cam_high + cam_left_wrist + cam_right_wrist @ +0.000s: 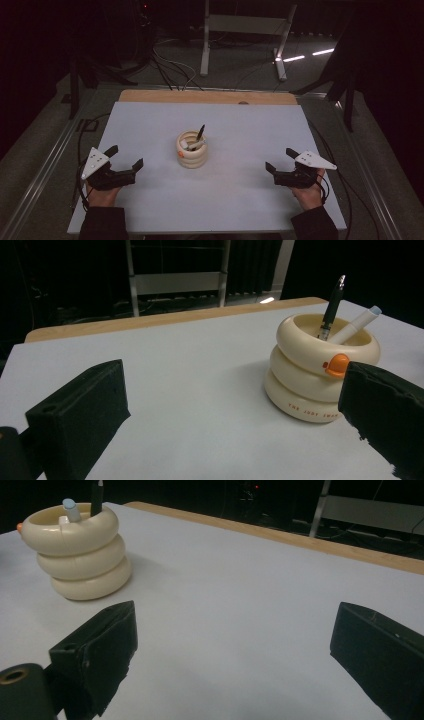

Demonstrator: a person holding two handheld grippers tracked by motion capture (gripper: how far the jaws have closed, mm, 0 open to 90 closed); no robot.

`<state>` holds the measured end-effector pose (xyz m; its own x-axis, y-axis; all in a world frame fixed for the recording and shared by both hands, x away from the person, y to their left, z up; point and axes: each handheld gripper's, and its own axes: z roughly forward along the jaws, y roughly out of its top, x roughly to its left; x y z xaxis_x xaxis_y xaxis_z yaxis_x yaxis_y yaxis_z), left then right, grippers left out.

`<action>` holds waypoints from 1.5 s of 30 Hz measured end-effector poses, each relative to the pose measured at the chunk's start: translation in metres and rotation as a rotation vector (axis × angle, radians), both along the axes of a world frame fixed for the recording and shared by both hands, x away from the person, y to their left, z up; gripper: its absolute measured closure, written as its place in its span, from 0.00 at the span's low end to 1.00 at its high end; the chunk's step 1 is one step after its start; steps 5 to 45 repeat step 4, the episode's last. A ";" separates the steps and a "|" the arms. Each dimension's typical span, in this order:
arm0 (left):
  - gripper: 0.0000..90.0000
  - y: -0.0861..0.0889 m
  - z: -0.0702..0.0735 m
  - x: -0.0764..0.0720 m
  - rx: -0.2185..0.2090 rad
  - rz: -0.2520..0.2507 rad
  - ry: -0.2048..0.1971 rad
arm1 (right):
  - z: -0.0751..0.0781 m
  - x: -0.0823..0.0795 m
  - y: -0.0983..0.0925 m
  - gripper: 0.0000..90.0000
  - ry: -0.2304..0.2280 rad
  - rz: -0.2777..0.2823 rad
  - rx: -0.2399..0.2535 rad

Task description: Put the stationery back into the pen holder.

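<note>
I hold my left gripper (126, 156) and right gripper (280, 160) wide open and empty, one on either side of the cream three-ringed ceramic pen holder (192, 150) — mid-table, black pen (200, 133) and white marker (195, 145) leaning inside — seemingly ready to reach in.

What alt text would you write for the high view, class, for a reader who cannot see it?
A cream ringed pen holder with a black pen and a white marker stands mid-table on a white sheet. The open left gripper and open right gripper flank it, both empty.
</note>
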<state>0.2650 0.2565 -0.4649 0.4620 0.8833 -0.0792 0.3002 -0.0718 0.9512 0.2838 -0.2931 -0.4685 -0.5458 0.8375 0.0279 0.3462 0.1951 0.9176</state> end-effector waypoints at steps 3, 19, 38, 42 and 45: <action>0.00 0.000 -0.002 0.000 0.007 0.003 0.011 | -0.002 0.002 0.001 0.05 -0.003 -0.006 -0.017; 0.00 0.000 -0.002 0.000 0.007 0.003 0.011 | -0.002 0.002 0.002 0.05 0.000 -0.004 -0.010; 0.00 0.000 -0.002 0.000 0.007 0.003 0.011 | -0.002 0.002 0.002 0.05 0.000 -0.004 -0.010; 0.00 0.000 -0.002 0.000 0.007 0.003 0.011 | -0.002 0.002 0.002 0.05 0.000 -0.004 -0.010; 0.00 0.000 -0.002 0.000 0.007 0.003 0.011 | -0.002 0.002 0.002 0.05 0.000 -0.004 -0.010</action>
